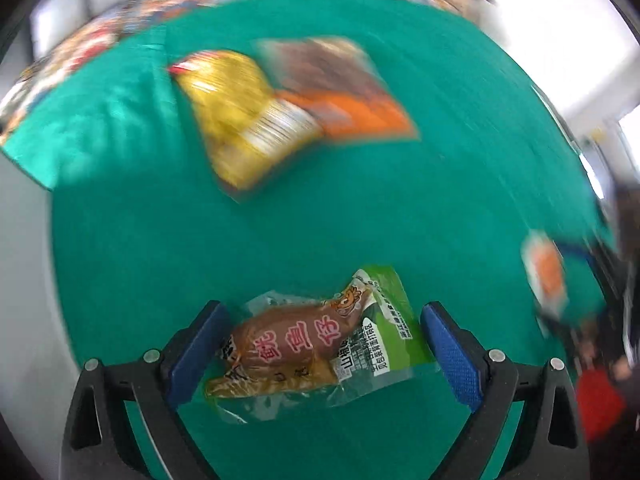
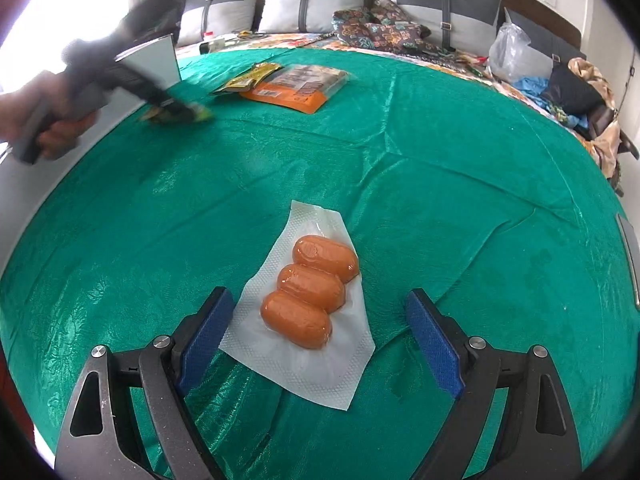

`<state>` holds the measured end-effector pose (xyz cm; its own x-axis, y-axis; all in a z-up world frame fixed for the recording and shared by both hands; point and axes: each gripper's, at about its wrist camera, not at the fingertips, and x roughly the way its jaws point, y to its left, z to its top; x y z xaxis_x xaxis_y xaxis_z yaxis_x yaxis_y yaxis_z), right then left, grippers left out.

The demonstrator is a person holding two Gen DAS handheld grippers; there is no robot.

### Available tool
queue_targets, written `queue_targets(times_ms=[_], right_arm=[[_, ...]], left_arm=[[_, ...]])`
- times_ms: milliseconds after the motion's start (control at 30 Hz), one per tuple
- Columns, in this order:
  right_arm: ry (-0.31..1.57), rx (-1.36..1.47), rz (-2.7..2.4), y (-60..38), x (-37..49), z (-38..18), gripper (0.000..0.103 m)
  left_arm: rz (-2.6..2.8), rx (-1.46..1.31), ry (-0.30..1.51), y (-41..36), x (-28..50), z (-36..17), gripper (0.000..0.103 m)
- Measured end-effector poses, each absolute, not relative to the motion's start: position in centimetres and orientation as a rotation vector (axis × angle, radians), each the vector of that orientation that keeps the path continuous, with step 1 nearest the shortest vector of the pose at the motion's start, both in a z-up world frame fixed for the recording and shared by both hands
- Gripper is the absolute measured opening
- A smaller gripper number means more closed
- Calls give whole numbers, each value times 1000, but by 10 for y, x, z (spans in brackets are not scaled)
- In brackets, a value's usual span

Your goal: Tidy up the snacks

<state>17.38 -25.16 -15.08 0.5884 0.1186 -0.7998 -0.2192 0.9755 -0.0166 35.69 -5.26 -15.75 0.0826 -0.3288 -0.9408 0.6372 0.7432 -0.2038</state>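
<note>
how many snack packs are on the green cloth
4: the sausage pack between the right gripper's fingers, the green-labelled pack between the left gripper's, and a yellow pack overlapping an orange pack farther back. Others may be hidden.

Green cloth — orange sausages.

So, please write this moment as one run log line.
left gripper: open, around chicken-leg pack | right gripper: open, around sausage pack | two packs far side

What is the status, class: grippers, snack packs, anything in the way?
Left gripper open around green-edged drumstick pack. Right gripper open over clear three-sausage pack. Yellow and orange packs together on green cloth. Nothing blocking.
</note>
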Motion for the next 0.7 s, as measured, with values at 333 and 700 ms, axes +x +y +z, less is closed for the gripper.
queue_targets(times_ms=[333,700], right_arm=[[921,-117,198,-252,173,-151,90],[920,-116,199,-252,173,-151,90]], left_arm=[[-675,274,1289,-40,325,-149,97],[-704,83,1210,-4,312,-95,98]])
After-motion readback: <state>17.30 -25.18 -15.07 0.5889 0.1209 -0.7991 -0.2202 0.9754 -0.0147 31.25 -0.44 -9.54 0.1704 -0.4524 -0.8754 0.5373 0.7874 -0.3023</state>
